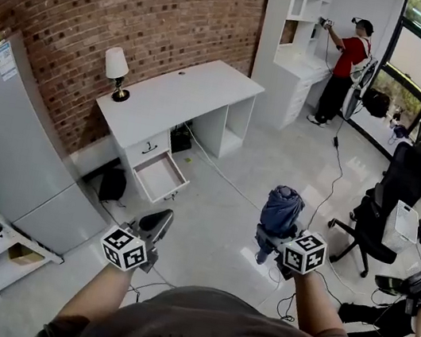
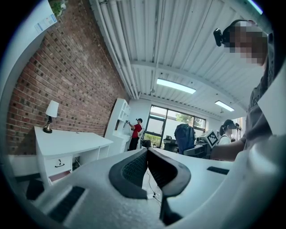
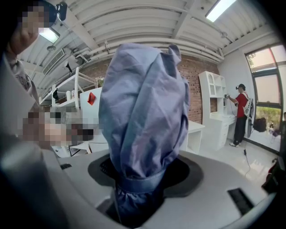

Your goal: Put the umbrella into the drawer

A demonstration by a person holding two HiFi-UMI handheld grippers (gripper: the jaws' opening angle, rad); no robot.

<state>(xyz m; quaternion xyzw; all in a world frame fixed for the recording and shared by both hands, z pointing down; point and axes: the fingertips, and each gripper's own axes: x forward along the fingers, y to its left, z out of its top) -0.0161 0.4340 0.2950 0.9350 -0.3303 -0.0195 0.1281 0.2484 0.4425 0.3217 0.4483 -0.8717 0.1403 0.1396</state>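
Jaws clamping umbrella (image 3: 143,103), right gripper (image 3: 138,176); drawer (image 1: 159,176) open

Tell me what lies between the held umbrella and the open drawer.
Head view: only glossy floor, crossed by a thin pale line, likely a cable, separates the umbrella in the right gripper from the open drawer.

From where I stand I count two grippers, the left gripper (image 1: 154,225) and the right gripper (image 1: 274,239), one blue umbrella (image 1: 282,208), one white desk (image 1: 183,94) with one open drawer (image 1: 162,177), one lamp (image 1: 116,70), one grey fridge (image 1: 13,145), one white shelf unit (image 1: 300,2), and one person in a red shirt (image 1: 350,55).
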